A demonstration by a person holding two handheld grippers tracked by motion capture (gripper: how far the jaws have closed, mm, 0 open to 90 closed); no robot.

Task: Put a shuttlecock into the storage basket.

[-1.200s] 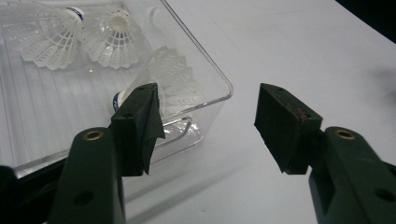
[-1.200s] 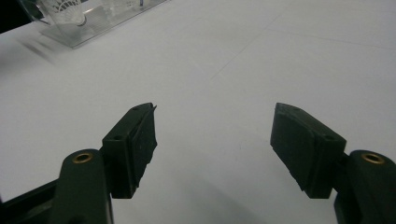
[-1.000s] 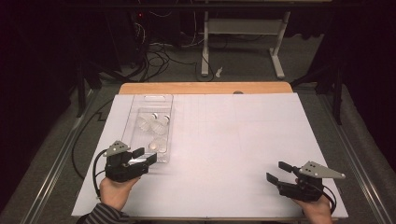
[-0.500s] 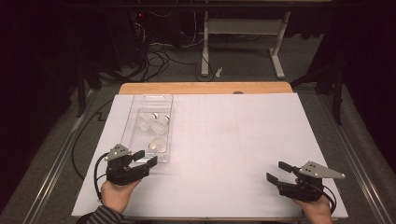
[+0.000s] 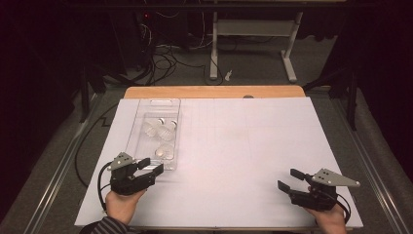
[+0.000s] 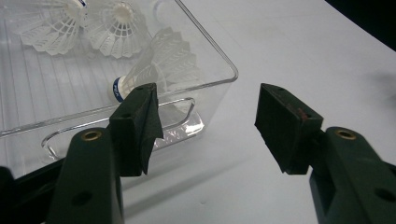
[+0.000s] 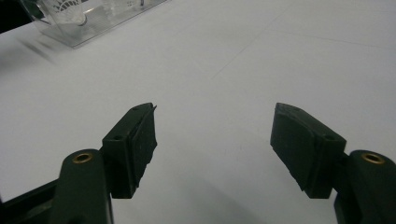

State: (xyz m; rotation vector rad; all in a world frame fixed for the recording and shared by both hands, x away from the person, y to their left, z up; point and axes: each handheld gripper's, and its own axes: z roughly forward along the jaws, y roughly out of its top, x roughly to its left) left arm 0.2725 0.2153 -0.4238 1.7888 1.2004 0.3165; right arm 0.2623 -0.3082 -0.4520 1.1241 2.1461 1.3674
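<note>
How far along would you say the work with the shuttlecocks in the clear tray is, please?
Nothing looks done: three shuttlecocks lie in the clear tray. In hand: the left claw, jaws open and empty, sits at the tray's near end. The right claw rests open, far off. All handling remains.

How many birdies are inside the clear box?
3. Two shuttlecocks lie side by side in the middle of the clear box; the third lies nearer the person. None seem hidden.
</note>
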